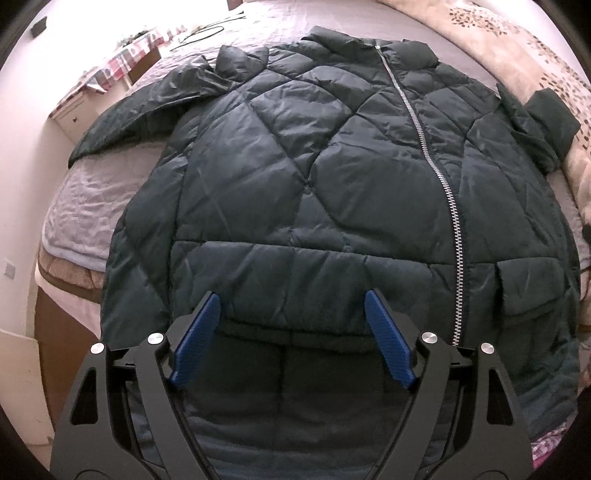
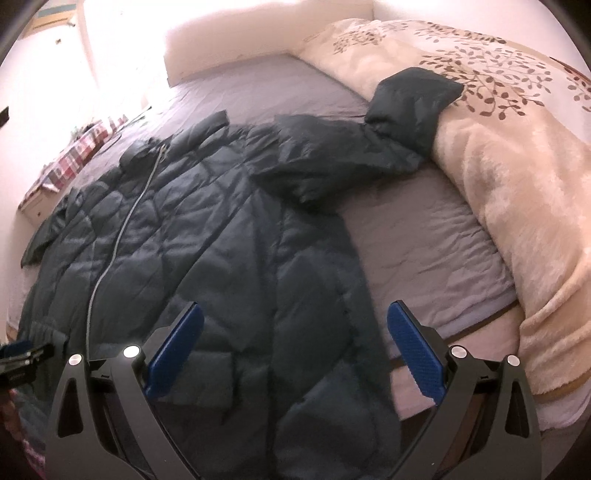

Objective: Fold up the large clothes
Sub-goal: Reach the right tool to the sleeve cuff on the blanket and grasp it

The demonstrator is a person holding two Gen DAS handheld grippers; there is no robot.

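Note:
A dark green quilted puffer jacket lies front up and zipped on the bed, collar at the far end, hem hanging over the near edge. My left gripper is open and empty, just above the jacket's lower front. My right gripper is open and empty over the jacket's right side near the hem. The right sleeve stretches out, its cuff resting on the blanket. The left sleeve spreads toward the bed's left edge. The left gripper's tip shows at the right wrist view's left edge.
The bed has a lilac-grey sheet. A cream fleece blanket with a leaf pattern is heaped along the right side. A checked cloth on a small cabinet stands beyond the bed's far left. A cable lies on the far sheet.

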